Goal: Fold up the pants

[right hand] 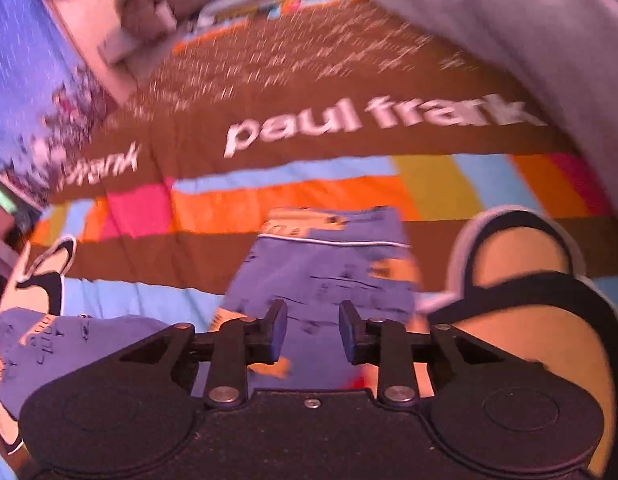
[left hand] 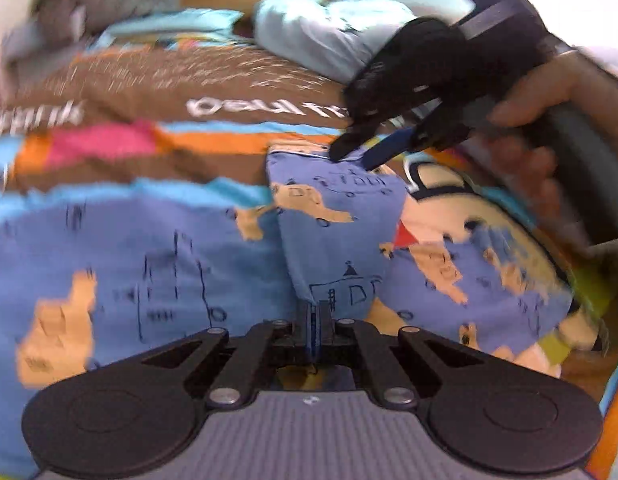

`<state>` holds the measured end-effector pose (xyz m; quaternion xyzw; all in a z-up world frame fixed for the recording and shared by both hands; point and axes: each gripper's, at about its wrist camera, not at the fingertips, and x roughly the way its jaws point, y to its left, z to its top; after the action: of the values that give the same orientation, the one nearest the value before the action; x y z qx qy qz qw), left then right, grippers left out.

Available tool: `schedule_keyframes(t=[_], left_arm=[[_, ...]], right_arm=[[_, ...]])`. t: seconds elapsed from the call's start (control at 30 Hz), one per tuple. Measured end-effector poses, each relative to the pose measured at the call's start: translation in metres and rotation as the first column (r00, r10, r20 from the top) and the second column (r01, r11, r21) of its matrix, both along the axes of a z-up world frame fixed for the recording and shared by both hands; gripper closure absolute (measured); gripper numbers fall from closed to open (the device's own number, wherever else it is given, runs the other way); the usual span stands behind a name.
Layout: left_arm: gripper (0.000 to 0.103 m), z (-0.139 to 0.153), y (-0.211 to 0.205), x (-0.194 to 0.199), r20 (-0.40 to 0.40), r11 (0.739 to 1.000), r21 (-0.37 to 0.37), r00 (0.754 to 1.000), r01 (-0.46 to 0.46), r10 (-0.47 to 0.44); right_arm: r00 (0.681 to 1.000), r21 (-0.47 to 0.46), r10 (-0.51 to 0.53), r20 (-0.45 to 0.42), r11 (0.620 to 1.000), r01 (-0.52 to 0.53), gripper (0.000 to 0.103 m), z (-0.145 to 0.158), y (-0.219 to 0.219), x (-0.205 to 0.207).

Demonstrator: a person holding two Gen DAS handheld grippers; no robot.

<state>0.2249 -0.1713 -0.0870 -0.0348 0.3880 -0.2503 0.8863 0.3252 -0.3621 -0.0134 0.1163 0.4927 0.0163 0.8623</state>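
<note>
Left wrist view: the left tongs (left hand: 313,320) are pressed together, pinching a raised fold of the blue cotton pants with tan and black cartoon print (left hand: 333,248), which lie spread over the bed's brown and striped "paul frank" bedspread (left hand: 157,84). Far right, a hand (left hand: 549,92) holds the right tongs (left hand: 355,158) at the pants' far hem. Right wrist view: those tongs stand spread above the cloth, nothing between them
</note>
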Motion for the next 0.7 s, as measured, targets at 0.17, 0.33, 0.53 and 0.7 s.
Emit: schedule_keyframes(t=[0.17,0.33,0.53,0.7], left_arm=[[0.102,-0.004,0.018,0.006,-0.043,0.993,-0.113,0.999,-0.035,0.03],[0.102,-0.005,0.025,0.009,-0.068,0.989,-0.144,0.997,-0.04,0.03],[0.102,0.017,0.026,0.005,-0.038,0.987,-0.139,0.997,-0.077,0.072],[0.102,0.052,0.014,-0.003,0.051,0.996,-0.083,0.998,-0.039,0.043]], right_arm=[[0.995,-0.101,0.076,-0.07,0.991,-0.083,0.046,-0.024,0.052,0.053],[0.985,-0.19,0.075,-0.153,0.976,-0.104,0.049,-0.046,0.083,0.074],[0.996,-0.219,-0.019,-0.082,0.976,0.001,0.102,-0.026,0.063,0.059],[0.992,-0.132,-0.101,0.074,0.985,0.11,0.102,0.026,0.017,0.006]])
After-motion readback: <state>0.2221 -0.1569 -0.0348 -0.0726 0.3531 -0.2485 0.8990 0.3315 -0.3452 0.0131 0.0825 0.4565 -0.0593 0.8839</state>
